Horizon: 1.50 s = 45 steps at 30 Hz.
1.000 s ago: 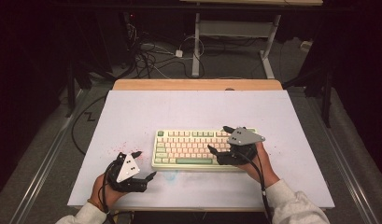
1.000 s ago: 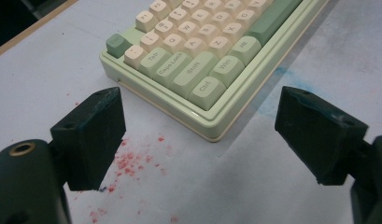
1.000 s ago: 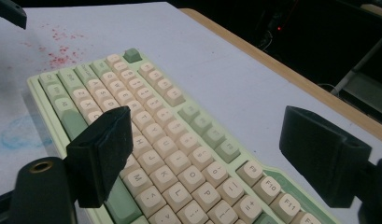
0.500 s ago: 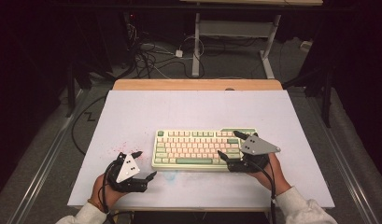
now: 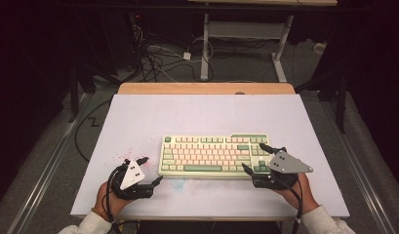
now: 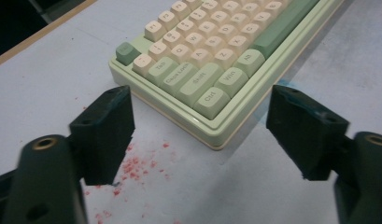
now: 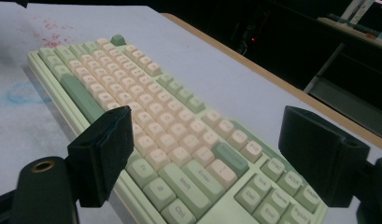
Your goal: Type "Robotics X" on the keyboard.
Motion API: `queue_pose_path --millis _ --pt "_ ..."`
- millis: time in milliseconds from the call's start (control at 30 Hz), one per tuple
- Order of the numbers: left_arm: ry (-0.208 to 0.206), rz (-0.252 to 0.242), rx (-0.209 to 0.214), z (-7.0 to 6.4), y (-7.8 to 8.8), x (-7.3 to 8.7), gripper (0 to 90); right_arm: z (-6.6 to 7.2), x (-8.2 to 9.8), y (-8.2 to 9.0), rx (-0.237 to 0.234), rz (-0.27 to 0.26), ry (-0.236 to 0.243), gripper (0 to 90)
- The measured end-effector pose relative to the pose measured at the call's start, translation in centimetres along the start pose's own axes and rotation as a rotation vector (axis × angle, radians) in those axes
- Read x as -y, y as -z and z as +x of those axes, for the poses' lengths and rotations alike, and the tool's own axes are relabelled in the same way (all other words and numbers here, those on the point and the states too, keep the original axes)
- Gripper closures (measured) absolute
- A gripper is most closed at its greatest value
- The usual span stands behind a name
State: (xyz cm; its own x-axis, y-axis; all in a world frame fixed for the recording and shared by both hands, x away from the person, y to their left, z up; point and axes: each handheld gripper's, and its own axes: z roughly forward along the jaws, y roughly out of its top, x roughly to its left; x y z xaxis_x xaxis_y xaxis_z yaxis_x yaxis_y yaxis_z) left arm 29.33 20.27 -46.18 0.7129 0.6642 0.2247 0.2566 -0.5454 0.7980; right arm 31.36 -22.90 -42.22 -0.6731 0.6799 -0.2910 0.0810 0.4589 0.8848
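One keyboard [image 5: 216,156], pale green with cream keys, lies on the white desk [image 5: 207,112] toward its 6 o'clock edge, with two grippers beside it. The left gripper [image 5: 150,170] sits at the keyboard's 8 o'clock corner; its jaws, spread with nothing between them, have just been closing a little. The right gripper [image 5: 258,158] hovers at the 4 o'clock end, jaws spread over the keys. Red specks [image 6: 132,165] mark the desk by the left corner. From 9 through 12 to 3 o'clock the desk lies bare; beyond its wooden far edge [image 5: 207,88], cables [image 5: 158,58] trail over a dark floor.

The right gripper [image 5: 255,157] has slid rightward to the keyboard's [image 5: 211,155] right end.
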Motion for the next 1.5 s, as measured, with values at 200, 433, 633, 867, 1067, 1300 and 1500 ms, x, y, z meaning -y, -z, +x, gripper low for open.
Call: queue_pose_path --millis 200,433,633,867,1067,1300,1500 --pt "0.007 0.001 0.002 0.1 0.0 -0.1 29.1 -0.1 1.2 1.1 -0.001 0.006 -0.006 18.5" --pt "0.018 0.018 0.002 0.2 -0.1 -0.2 42.5 0.0 2.5 1.9 0.006 0.026 -0.019 18.5" --pt "0.009 0.059 0.015 0.2 -0.3 -0.5 67.5 0.0 3.2 2.2 0.013 0.044 -0.019 18.6" --pt "0.023 0.072 0.088 0.3 -0.9 -1.4 87.1 0.1 3.8 2.5 0.019 0.066 -0.010 18.6" --pt "0.011 0.082 0.108 0.3 -2.0 -2.9 87.2 0.2 3.8 2.5 0.022 0.072 -0.007 18.6" --pt "-0.010 0.149 0.159 0.2 -3.3 -5.1 87.2 0.3 3.8 2.3 0.006 0.079 -0.008 19.3" --pt "-0.045 0.157 0.163 0.8 -4.5 -6.9 87.2 0.4 3.8 2.2 0.002 0.084 -0.005 19.3"
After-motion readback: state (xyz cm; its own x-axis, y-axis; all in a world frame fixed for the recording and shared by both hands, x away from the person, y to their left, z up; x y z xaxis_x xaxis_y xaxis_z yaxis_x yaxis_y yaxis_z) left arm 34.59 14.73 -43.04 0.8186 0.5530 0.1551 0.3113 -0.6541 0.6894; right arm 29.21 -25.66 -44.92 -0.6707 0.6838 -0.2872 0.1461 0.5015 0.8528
